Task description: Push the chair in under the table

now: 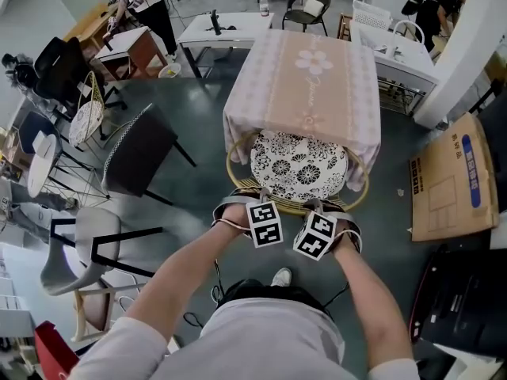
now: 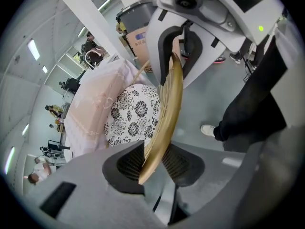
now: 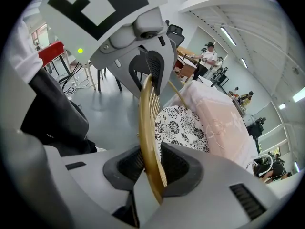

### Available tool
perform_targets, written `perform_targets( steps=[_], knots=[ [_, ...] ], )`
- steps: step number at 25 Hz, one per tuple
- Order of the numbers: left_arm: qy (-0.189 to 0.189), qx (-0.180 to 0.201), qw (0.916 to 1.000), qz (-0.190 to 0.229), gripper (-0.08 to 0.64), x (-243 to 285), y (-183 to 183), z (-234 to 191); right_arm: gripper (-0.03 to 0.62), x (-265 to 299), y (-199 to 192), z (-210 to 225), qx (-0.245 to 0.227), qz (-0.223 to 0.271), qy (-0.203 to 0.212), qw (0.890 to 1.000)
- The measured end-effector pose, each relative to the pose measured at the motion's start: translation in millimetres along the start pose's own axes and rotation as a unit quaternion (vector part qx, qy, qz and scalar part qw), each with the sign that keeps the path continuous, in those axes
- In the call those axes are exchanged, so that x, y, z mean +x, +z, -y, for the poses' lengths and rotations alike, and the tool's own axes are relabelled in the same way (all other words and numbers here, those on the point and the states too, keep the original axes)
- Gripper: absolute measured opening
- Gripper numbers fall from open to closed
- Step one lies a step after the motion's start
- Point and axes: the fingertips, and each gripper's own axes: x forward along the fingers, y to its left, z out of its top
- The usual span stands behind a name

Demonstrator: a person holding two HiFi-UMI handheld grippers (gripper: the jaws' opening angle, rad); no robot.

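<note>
- Head view puts the chair [image 1: 299, 167] partway in: the far edge of its flowered cushion [image 1: 297, 172] is already beneath the cloth-covered bench [image 1: 317, 93], while the near half and the rattan rim [image 1: 231, 165] stand out towards you.
- Your left gripper [image 2: 151, 162] is clamped on that rim, which runs between its pads.
- Your right gripper [image 3: 151, 163] is closed on the same rim, just beside the left one.
- Judged from this, you are mid-push. Next, drive both hands forward evenly, keeping the chair straight so it slides between the bench legs.
- You cannot see the chair legs or the bench legs, because the seat and the hanging cloth cover them. How much clearance is left is unclear.
</note>
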Motion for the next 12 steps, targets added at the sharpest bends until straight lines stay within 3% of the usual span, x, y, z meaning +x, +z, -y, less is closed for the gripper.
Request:
perform_targets(
  steps=[12],
  knots=[
    [0.034,0.016,0.9993,-0.002,0.112,-0.7,-1.8,2.8,0.132,-0.9,-0.4,3.4,0.038,0.007,-0.032,0.999]
  ],
)
